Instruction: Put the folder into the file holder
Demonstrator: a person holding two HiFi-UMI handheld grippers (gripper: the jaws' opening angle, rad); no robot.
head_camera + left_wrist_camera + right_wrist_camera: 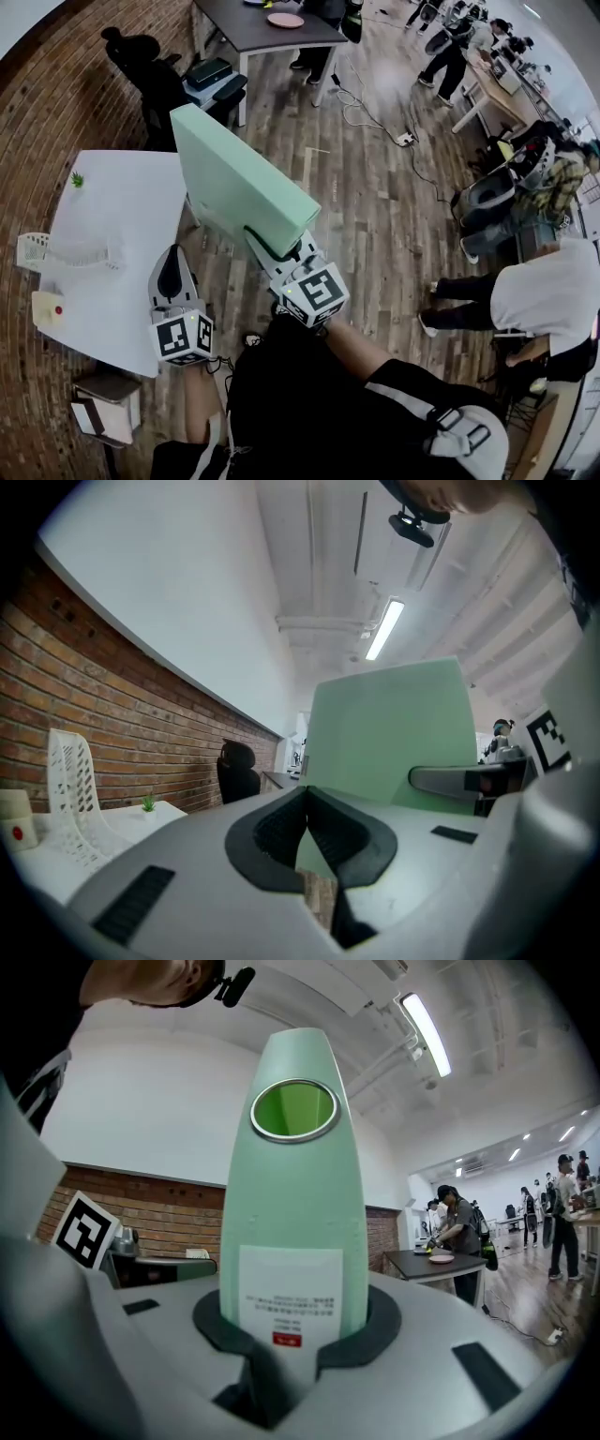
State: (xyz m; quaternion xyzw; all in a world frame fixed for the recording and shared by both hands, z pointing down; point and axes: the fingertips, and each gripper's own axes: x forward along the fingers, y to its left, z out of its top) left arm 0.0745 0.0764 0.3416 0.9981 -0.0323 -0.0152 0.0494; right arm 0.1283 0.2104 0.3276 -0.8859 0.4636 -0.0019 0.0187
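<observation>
Right now your right gripper (269,247) has its jaws clamped on the narrow spine end of the pale green folder (234,183). In the right gripper view the pads press against both sides of the folder (292,1204) just below its white label, and its metal-rimmed finger hole sits higher up the spine. In the head view the folder is in the air, tilted, rising from the jaws toward 11 o'clock. Most of it hangs over the wooden floor, just beside the right edge of the white counter (122,225).

Your left gripper (172,262) sits low at 7 o'clock from the folder, over the near part of the counter. In the left gripper view its jaws (307,832) are pressed together with nothing between them, and the folder (394,733) fills the space beyond them at 1 o'clock.

The white mesh file holder (33,248) stands at the far left edge of the counter, at 9 o'clock from the folder and well apart from it. In the left gripper view the file holder (70,789) stands at 9 o'clock against the brick wall.

A small green plant (77,178) stands near the counter's far corner. A cream thing with a red dot (47,307) sits just at 6 o'clock from the file holder; it may be a small box, but it is too small to tell. A dark table with a pink plate (285,20) stands at 12 o'clock.
</observation>
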